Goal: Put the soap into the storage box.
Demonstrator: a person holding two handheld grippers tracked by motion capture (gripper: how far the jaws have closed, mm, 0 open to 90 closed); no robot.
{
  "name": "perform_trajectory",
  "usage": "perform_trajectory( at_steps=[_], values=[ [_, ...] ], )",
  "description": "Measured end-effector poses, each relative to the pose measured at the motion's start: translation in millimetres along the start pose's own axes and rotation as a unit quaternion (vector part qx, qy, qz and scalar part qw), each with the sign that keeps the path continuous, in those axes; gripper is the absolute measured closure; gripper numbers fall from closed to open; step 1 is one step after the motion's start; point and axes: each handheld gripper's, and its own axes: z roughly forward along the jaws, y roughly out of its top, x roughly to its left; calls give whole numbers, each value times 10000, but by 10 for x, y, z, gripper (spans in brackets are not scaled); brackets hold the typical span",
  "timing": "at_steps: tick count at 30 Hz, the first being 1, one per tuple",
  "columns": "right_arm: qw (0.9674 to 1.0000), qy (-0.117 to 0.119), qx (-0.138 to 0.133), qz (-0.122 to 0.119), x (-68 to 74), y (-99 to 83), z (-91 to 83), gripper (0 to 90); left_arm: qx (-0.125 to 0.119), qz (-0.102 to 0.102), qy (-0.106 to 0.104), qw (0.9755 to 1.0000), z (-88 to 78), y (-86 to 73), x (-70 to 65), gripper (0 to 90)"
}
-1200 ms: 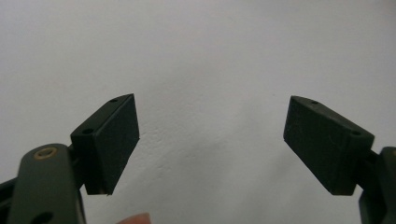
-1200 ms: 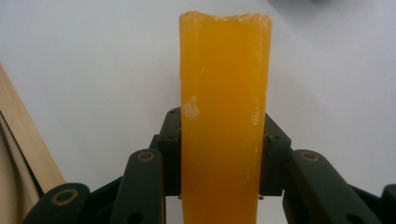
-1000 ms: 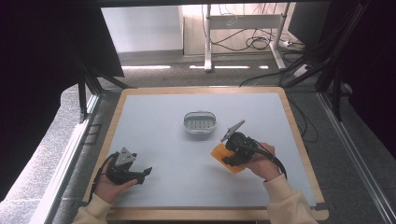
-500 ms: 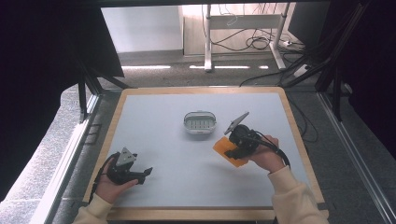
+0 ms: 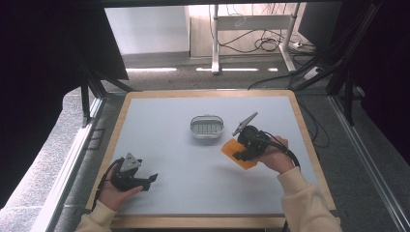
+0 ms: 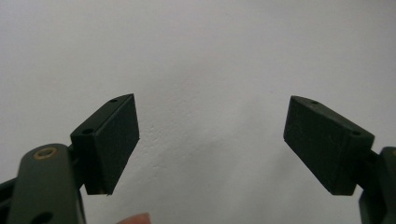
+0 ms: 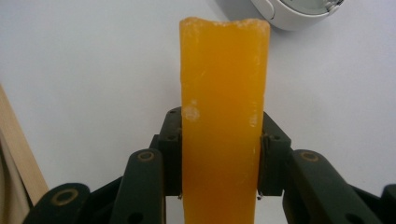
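My right gripper [image 7: 219,140] is shut on an orange soap-like bar [image 7: 224,93], which stands up between its pads [image 7: 173,149]. In the high view the orange bar [image 5: 232,148] hangs just above the white table surface at centre right, held by the right gripper [image 5: 243,152]. A white oval dish [image 5: 206,126] with a slotted floor sits a little to the left of and beyond the bar; its edge [image 7: 289,11] also shows at the top of the right gripper view. My left gripper [image 5: 149,180] rests at the near left, jaws open [image 6: 210,140] with nothing between them.
The white work surface has a wooden rim [image 5: 208,93] all round. Beyond the table's far edge lie a grey floor, desk legs and cables [image 5: 270,46]. Dark frames stand at both sides.
The right hand has crept slightly away from the near edge, toward the dish, with the orange bar still gripped. The left hand has stayed put.
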Motion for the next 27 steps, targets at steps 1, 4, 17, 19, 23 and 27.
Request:
perform_trajectory(
  at_steps=[1, 4, 17, 19, 23, 27],
  values=[
    [10000, 0, 0, 0, 0, 0, 0, 618, 0, 0, 0, 10000, 0, 0, 0, 180],
    [10000, -20, 5, -39, -21, 29, 4, 618, -12, -8, -1, 10000, 1, -2, 3, 181],
    [9999, -62, 7, -97, -72, 102, -27, 618, -17, 17, -10, 10000, -1, -2, 5, 180],
    [9999, -67, 2, -95, -80, 108, -36, 619, -13, 14, -3, 10000, -6, -1, 9, 180],
    [9998, -88, 9, -161, -91, 128, -56, 619, -23, 12, -4, 10000, -7, 1, 6, 180],
    [9996, -93, 39, -254, -107, 171, -64, 618, -30, 12, -3, 10000, -6, 2, -1, 180]
  ],
)
